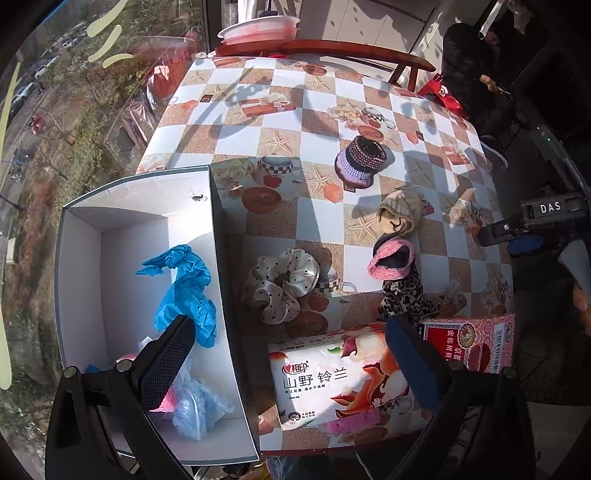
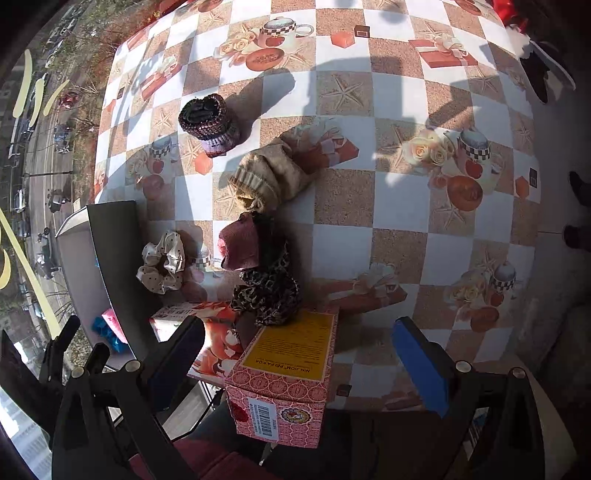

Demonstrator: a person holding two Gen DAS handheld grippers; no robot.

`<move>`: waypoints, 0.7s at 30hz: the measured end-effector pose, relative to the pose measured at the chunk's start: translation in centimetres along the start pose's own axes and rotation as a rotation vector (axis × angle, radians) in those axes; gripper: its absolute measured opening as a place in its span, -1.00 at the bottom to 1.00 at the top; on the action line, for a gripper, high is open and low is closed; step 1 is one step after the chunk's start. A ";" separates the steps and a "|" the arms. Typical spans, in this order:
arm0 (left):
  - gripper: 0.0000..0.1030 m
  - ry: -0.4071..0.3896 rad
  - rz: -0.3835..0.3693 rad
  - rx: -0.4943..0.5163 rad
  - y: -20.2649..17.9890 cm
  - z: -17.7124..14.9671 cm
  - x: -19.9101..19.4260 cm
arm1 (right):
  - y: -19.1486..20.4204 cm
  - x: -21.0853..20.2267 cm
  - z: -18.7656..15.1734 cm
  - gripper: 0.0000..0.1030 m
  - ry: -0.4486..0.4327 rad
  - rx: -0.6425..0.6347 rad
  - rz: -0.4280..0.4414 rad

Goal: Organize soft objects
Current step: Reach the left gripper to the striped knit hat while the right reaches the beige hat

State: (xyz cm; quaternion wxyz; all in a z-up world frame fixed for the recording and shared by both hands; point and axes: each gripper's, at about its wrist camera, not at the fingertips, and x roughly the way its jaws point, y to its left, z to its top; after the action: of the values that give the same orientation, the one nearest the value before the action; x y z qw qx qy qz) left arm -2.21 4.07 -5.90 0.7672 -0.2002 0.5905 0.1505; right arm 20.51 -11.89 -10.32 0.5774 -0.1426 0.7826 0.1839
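Observation:
My left gripper point(image 1: 288, 362) is open and points down. One finger hangs over the white box point(image 1: 225, 258), the other over the tissue pack point(image 1: 332, 376), and nothing is held. In the box lie a crumpled blue piece point(image 1: 184, 291), a pale blue cap point(image 1: 195, 406) and something pink. On the table sit a polka-dot scrunchie point(image 1: 280, 284), a pink sock point(image 1: 391, 258), a leopard scrunchie point(image 1: 402, 299), a beige knit point(image 1: 399, 214) and a purple crochet holder point(image 1: 362, 158). My right gripper point(image 2: 299, 360) is open above a pink carton point(image 2: 284, 380), its pads clear of it.
The checkered tablecloth point(image 2: 399, 206) has bare room to the right of the soft items. A wooden chair back point(image 1: 332, 50) and stacked dishes point(image 1: 258, 27) stand at the far edge. A window with a street view runs along the left. A seated person in black point(image 1: 469, 62) is at the far right.

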 end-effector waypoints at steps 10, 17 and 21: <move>0.99 0.051 0.084 -0.017 -1.5 1.8 1.4 | 5.8 8.1 7.4 0.98 -0.026 -0.239 -0.060; 0.99 0.043 0.091 0.045 -4.3 7.8 4.4 | 5.4 10.9 7.9 0.40 -0.014 -0.295 -0.110; 0.99 0.057 0.057 0.062 -6.5 12.0 7.5 | 3.4 9.6 6.9 -0.26 -0.049 -0.307 -0.082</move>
State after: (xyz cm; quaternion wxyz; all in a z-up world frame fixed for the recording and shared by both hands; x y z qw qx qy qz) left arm 12.89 4.17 -9.66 0.7512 -0.1634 0.6222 0.1481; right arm 22.12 -5.86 -20.93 0.5748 -0.2564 0.7244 0.2813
